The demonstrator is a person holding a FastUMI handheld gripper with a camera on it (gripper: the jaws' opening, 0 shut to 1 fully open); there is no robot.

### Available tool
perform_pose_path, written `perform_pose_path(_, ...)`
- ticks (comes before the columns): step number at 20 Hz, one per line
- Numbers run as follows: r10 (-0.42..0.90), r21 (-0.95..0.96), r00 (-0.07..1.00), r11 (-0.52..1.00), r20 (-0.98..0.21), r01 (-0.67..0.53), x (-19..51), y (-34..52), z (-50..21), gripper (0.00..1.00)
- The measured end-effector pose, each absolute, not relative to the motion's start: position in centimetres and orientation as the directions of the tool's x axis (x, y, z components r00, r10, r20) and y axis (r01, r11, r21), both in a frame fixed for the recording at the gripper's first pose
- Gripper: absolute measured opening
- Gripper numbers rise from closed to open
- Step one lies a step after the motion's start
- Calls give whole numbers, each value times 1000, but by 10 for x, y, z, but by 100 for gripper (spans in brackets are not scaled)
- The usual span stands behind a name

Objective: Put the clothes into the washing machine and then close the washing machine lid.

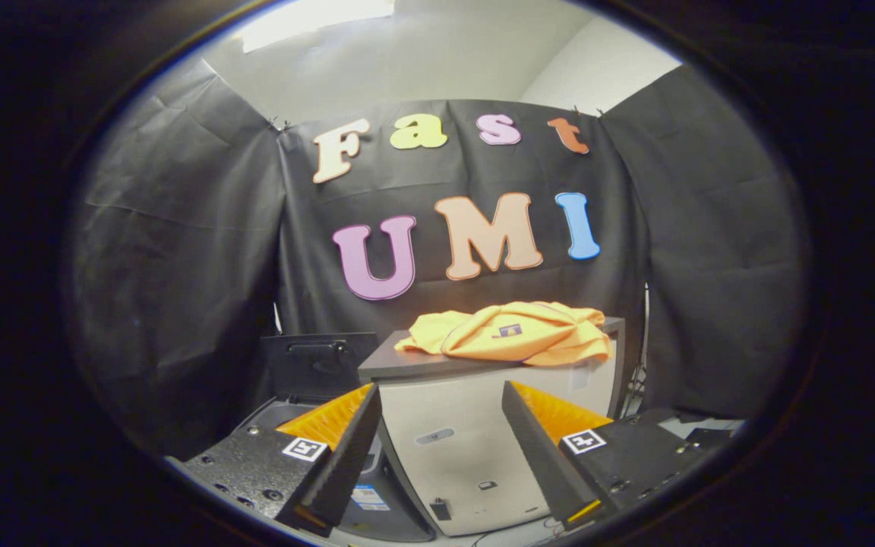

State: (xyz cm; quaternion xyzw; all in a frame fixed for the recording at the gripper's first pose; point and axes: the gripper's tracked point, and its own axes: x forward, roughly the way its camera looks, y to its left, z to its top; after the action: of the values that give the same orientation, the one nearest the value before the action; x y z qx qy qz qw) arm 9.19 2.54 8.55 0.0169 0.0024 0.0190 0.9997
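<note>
A crumpled orange garment [513, 332] lies on the dark top of a pale cabinet [475, 425], beyond and above my fingers. My gripper [441, 410] is open, its fingers spread wide with nothing between them, held in front of the cabinet's face. To the left of the cabinet stands the washing machine [285, 414], low and dark, with its lid [317, 365] raised upright behind the opening. The left finger covers most of the machine's opening.
Black cloth walls close the booth behind and on both sides. A white wall and ceiling rise above the cloth. Dark equipment [673, 418] sits low to the right of the cabinet.
</note>
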Motion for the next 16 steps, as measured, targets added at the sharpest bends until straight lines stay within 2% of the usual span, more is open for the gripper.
perform_pose_path(10,-41,31,991,999,-124,45,219,-15,130,97)
perform_pose_path(16,-98,19,958,994,-268,107,295,-49,111,97)
